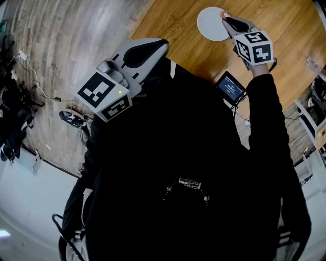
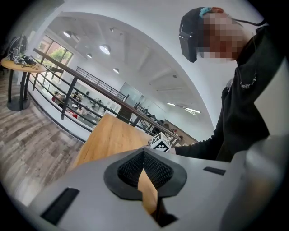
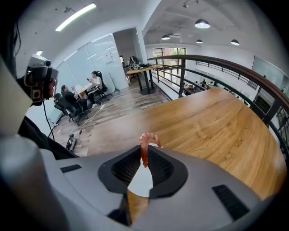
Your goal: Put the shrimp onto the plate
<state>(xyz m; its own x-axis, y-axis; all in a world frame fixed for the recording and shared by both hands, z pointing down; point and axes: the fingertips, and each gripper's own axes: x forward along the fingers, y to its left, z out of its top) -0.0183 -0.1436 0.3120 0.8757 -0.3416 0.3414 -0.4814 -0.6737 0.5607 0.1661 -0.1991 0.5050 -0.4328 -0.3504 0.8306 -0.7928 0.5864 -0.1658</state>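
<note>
In the head view a white plate (image 1: pixel 209 24) lies on the wooden table (image 1: pixel 173 23) at the top. My right gripper (image 1: pixel 224 18) hangs over the plate's right edge, shut on a pink shrimp (image 1: pixel 222 15). In the right gripper view the curled shrimp (image 3: pixel 147 139) sticks up from between the fingertips of that gripper (image 3: pixel 144 157), and the plate (image 3: pixel 140 182) shows white through the gap beneath. My left gripper (image 1: pixel 161 45) is held at the table's near left edge. In its own view the left gripper (image 2: pixel 143 157) has its pads meeting at the tips with nothing between them.
A small device with a lit screen (image 1: pixel 230 87) sits at the table's near edge. Cables and a plug block (image 1: pixel 71 118) lie on the wooden floor to the left. A black railing (image 3: pixel 216 63) runs along the table's far side.
</note>
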